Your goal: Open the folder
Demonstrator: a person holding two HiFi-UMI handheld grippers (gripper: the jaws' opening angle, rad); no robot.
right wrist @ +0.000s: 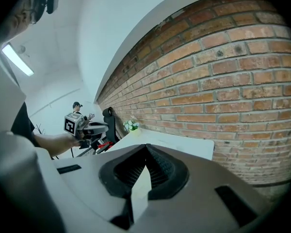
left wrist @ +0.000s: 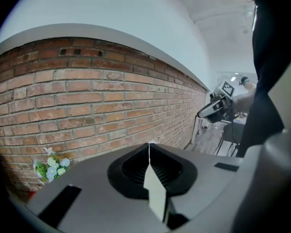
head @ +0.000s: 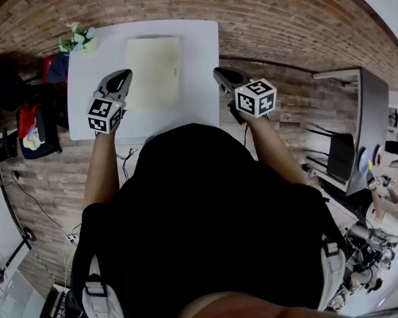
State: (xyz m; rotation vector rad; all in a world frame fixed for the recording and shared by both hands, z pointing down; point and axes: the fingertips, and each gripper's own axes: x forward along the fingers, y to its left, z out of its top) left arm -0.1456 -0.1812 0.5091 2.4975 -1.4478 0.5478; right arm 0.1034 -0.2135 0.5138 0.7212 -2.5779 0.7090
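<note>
A pale cream folder (head: 153, 71) lies closed and flat on the white table (head: 199, 52), a little left of the table's middle. My left gripper (head: 125, 74) hovers over the table at the folder's left edge, jaws shut with nothing between them (left wrist: 149, 145). My right gripper (head: 217, 72) is at the table's right edge, well apart from the folder, also shut and empty (right wrist: 146, 145). The folder is hidden in both gripper views. Each gripper shows in the other's view: the right gripper (left wrist: 214, 108) and the left gripper (right wrist: 85, 126).
A small bunch of flowers (head: 77, 39) stands on the table's far left corner. A brick wall (left wrist: 87, 101) runs behind the table. Bags and a dark chair (head: 36, 121) crowd the floor at left. A grey desk (head: 358, 131) stands at right. Cables (head: 123, 158) trail on the floor.
</note>
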